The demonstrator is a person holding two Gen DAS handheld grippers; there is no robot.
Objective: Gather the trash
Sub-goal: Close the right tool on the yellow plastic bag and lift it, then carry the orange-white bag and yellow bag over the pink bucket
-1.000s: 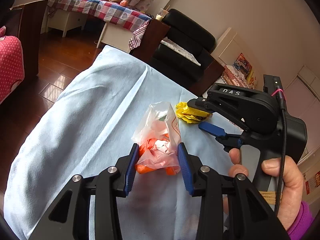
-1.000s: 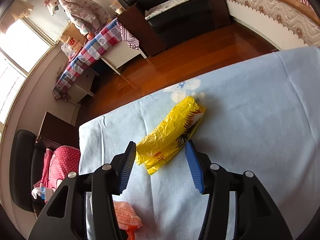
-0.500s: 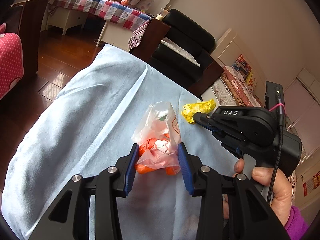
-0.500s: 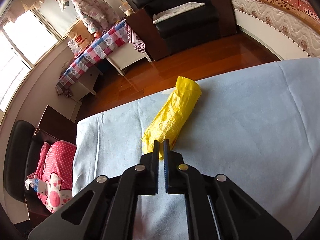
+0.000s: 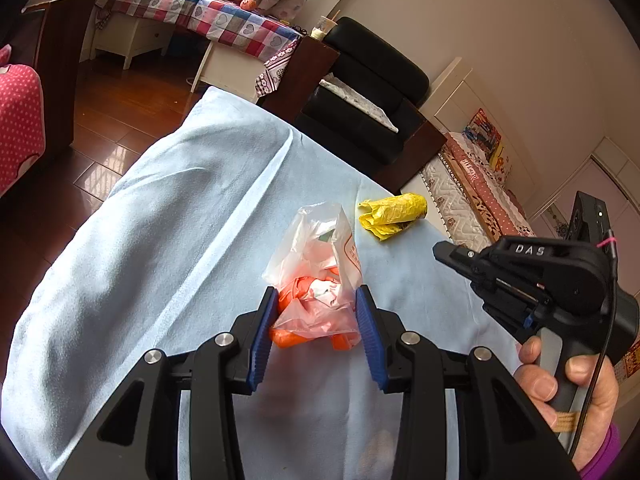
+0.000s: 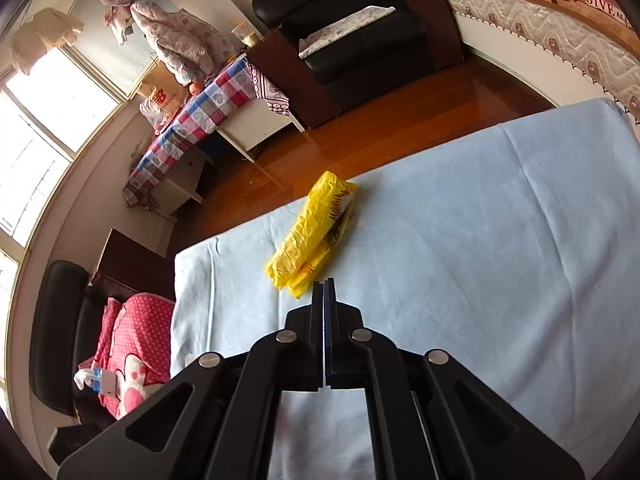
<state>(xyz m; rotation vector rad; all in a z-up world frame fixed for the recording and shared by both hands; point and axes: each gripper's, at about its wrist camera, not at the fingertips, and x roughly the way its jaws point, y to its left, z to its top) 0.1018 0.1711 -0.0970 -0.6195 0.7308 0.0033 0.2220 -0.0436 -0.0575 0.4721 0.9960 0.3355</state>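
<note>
My right gripper (image 6: 324,282) had snapped together empty and backed off the yellow wrapper (image 6: 316,228); my left gripper (image 5: 316,312) stayed pinching the trash bag (image 5: 320,276).

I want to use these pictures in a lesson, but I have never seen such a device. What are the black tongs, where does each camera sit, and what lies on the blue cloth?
There is no robot here: a person holds a two-finger gripper in each hand, and a wide-angle camera on each looks forward along its fingers. One picture comes from the left gripper, the other from the right gripper. On the blue cloth lie two pieces of trash. The left gripper's blue pads sit either side of a clear bag of orange scraps, apparently gripping it. The right gripper is shut and empty, just short of a yellow bag. The hand holding it shows in the left picture.
</note>
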